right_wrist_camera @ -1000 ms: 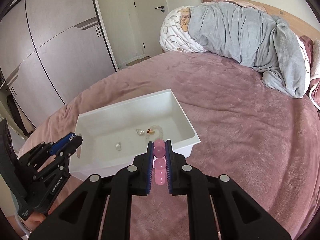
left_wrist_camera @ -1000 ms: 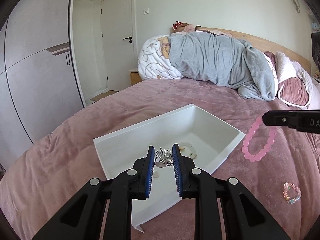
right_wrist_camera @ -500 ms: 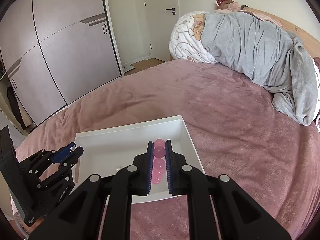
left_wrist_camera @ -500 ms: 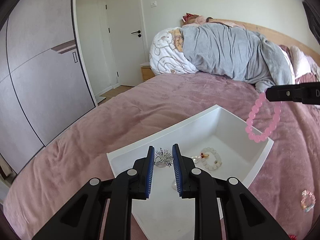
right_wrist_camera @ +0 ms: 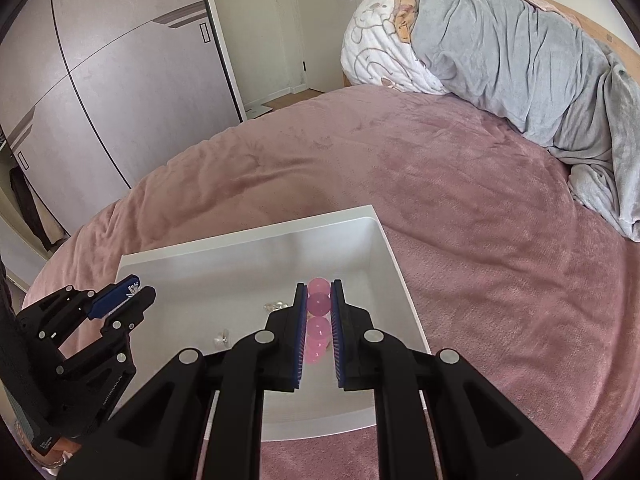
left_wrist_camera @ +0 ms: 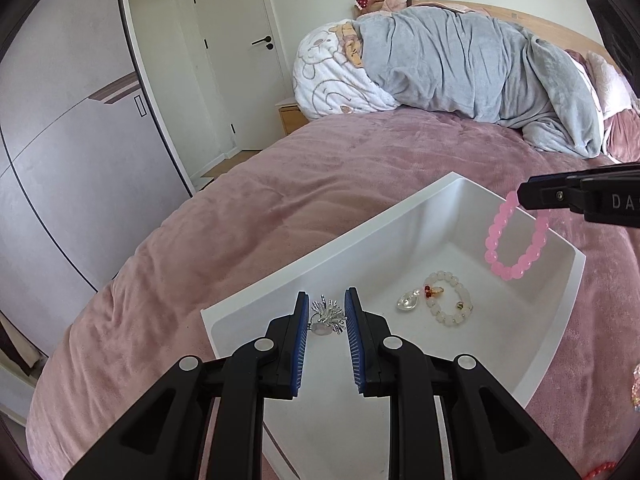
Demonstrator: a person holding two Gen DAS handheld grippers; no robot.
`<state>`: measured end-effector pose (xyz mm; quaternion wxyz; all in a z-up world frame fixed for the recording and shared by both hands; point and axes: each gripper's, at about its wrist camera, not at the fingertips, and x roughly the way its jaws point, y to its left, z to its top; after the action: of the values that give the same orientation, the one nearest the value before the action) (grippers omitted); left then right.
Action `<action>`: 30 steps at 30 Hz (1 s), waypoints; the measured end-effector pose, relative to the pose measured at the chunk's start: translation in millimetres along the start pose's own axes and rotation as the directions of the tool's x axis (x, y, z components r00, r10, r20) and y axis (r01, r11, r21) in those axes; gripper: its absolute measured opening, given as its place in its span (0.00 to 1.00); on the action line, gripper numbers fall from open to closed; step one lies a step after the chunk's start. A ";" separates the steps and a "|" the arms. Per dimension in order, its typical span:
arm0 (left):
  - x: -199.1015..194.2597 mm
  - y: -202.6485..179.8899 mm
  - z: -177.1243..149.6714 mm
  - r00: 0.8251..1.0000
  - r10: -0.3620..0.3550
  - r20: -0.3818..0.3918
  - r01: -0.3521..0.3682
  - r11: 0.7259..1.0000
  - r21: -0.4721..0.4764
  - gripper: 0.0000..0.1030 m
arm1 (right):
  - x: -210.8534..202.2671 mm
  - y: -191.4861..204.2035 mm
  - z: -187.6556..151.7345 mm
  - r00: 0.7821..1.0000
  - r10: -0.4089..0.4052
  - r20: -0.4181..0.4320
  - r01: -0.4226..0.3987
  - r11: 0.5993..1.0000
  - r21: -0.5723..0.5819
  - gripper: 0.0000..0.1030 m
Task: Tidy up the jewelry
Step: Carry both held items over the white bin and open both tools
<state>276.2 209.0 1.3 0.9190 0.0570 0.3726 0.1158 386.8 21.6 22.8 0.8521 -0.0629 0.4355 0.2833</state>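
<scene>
A white tray [left_wrist_camera: 408, 216] lies on the pink bedspread. My left gripper [left_wrist_camera: 328, 312] is shut on a silver spiky brooch [left_wrist_camera: 328, 315] and holds it over the tray's near left end. My right gripper [right_wrist_camera: 319, 304] is shut on a pink bead bracelet [right_wrist_camera: 318, 320], which hangs over the tray [right_wrist_camera: 248, 236]. In the left wrist view the pink bracelet [left_wrist_camera: 514, 240] dangles from the right gripper [left_wrist_camera: 524, 196] above the tray's right part. A white bead bracelet [left_wrist_camera: 448, 298] and a clear crystal piece [left_wrist_camera: 408, 300] lie on the tray floor.
A grey blanket [left_wrist_camera: 480, 68] and white pillow [left_wrist_camera: 332, 76] are heaped at the head of the bed. A multicoloured bracelet [left_wrist_camera: 636, 388] and a red bead item [left_wrist_camera: 600, 470] lie on the bedspread right of the tray. Wardrobe doors [right_wrist_camera: 120, 60] stand to the left.
Both grippers have moved in over the tray. The pink bracelet went from beside the tray's right rim to hanging above its inside. The brooch stays held.
</scene>
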 end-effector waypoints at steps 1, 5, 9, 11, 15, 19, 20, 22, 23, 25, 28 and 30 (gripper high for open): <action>1.3 -1.1 1.7 1.000 0.001 0.000 -0.001 1.000 0.004 0.23 | 3.8 -1.5 -0.5 1.000 -0.003 -0.004 0.003 1.000 0.002 0.12; 8.4 -4.8 9.1 1.000 0.004 -0.007 -0.003 1.000 0.014 0.23 | 15.7 -6.7 -2.1 1.000 -0.008 -0.016 0.009 1.000 0.007 0.12; 16.8 -5.4 12.4 1.000 0.015 -0.025 -0.015 1.000 -0.005 0.24 | 28.6 -9.8 -4.3 0.999 -0.007 -0.033 0.007 1.000 0.009 0.12; 19.4 -7.3 11.9 0.999 0.025 -0.031 -0.024 1.000 0.006 0.25 | 33.8 -9.4 -6.3 0.999 -0.003 -0.041 0.003 1.000 0.011 0.12; 23.7 -11.0 11.8 0.998 0.057 -0.036 -0.057 0.998 0.023 0.44 | 41.5 -9.7 -10.5 0.998 -0.002 -0.055 0.002 1.000 0.003 0.12; 24.2 -13.3 14.7 0.997 0.073 -0.024 -0.073 0.997 0.025 0.48 | 39.3 -13.1 -12.5 0.999 -0.009 -0.047 0.009 1.000 -0.004 0.14; 24.4 -14.3 15.3 0.997 0.073 -0.021 -0.073 0.997 0.024 0.48 | 38.5 -14.2 -12.7 0.999 -0.010 -0.048 0.010 1.000 -0.007 0.14; 24.1 -16.7 16.6 0.997 0.074 -0.019 -0.073 0.997 0.027 0.48 | 35.2 -16.2 -12.5 0.999 -0.011 -0.045 0.011 1.000 -0.011 0.14; 24.1 -18.7 17.3 0.997 0.073 -0.018 -0.073 0.997 0.028 0.49 | 33.0 -17.6 -12.4 0.999 -0.006 -0.042 0.006 1.000 -0.010 0.14; 23.3 -23.0 18.7 0.997 0.071 -0.013 -0.071 0.997 0.033 0.52 | 27.7 -20.0 -12.1 0.999 -0.002 -0.034 0.002 1.000 -0.007 0.17; 21.3 -30.3 21.6 0.998 0.061 -0.003 -0.061 0.997 0.041 0.53 | 15.0 -22.8 -11.9 1.000 0.008 -0.002 -0.008 1.000 -0.008 0.34; 18.7 -34.6 24.0 0.998 0.059 0.004 -0.060 0.997 0.046 0.54 | 4.8 -23.4 -11.5 1.000 0.020 0.015 -0.020 1.000 -0.014 0.34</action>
<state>311.9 179.9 -0.7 0.9141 0.0897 0.3720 0.1343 393.5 0.2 8.7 0.8520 -0.0624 0.4277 0.2955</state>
